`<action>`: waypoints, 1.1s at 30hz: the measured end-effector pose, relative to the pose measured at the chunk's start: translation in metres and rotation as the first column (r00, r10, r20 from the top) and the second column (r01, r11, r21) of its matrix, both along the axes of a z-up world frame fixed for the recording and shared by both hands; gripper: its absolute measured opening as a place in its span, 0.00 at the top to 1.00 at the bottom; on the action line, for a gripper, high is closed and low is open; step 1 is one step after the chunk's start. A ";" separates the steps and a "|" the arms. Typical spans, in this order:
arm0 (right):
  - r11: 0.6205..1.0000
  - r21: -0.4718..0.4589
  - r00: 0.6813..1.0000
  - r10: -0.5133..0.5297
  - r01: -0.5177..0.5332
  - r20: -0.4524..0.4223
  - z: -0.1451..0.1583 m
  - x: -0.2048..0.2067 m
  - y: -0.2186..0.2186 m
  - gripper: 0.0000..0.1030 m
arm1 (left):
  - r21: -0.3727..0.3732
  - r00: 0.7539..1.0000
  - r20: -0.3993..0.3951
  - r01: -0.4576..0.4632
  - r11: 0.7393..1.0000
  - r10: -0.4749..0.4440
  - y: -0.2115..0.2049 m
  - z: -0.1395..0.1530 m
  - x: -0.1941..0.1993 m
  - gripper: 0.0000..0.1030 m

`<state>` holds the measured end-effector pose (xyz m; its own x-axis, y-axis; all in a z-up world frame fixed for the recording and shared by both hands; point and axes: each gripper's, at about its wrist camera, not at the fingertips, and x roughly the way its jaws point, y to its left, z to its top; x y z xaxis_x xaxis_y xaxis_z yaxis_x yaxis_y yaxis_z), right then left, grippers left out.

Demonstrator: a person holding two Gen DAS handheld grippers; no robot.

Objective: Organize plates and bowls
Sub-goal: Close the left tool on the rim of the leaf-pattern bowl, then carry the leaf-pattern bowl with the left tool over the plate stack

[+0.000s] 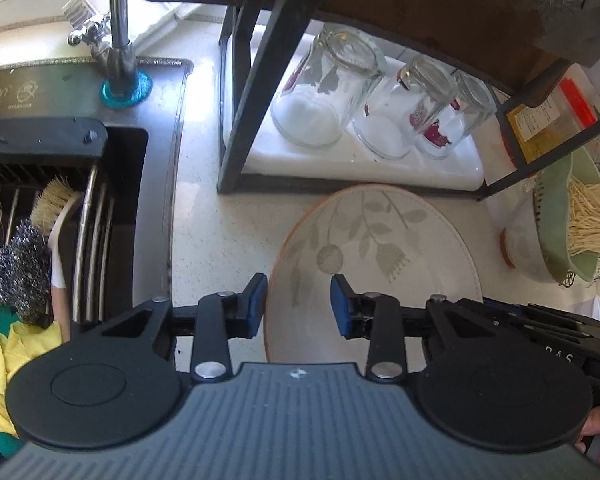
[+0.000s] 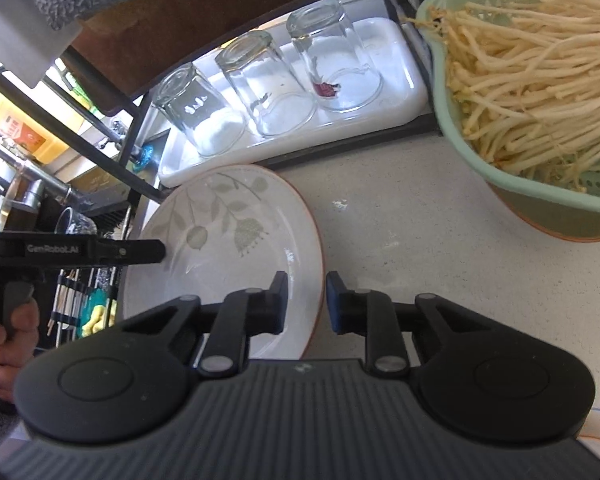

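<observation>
Plate (image 1: 376, 248): lying flat on the pale tabletop (image 2: 420, 240), leaf pattern up, just in front of the dark rack (image 1: 260, 80). This plate is our landmark.
Left tool (image 1: 299, 306): down at the plate's near-left rim, pointing steeply downward. One blue pad sits outside the rim, the other over the plate's face. The fingers have a visible gap between them and I can't see the pads pressing, so not clamped.
Right tool (image 2: 307, 302): straddling the plate's near-right rim, inner finger over the plate and outer finger over bare tabletop. Fingers are close but a gap shows, so no firm pinch that I can make out.
Why two sides: my read is that a wide, flat plate tips from one edge, so opposite rim grips should let it lift level.
Glasses (image 2: 268, 84): three, upside down on a white tray (image 2: 400, 80) under the rack, just beyond the plate, likely draining.
Green colander (image 2: 540, 100): right of the plate, full of pale thin strands, nested in a brown-rimmed bowl (image 2: 560, 228).
Sink (image 1: 100, 200): left of the plate, with a brush and scourers.
Next: each tool would need to close on the rim.
</observation>
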<state>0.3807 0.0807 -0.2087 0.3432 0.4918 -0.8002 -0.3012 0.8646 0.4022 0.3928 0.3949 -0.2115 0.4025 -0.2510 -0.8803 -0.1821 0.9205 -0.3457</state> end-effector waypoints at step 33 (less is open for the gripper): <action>0.974 0.171 0.989 -0.145 0.147 -0.026 0.030 -0.060 -0.077 0.77 | -0.050 0.992 0.033 0.126 0.991 -0.124 -0.055 0.051 -0.032 0.62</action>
<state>0.3207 0.0037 -0.1783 0.4109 0.5677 -0.7134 -0.1705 0.8165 0.5516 0.3610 0.3400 -0.1608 0.3911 -0.3462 -0.8527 -0.0558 0.9159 -0.3975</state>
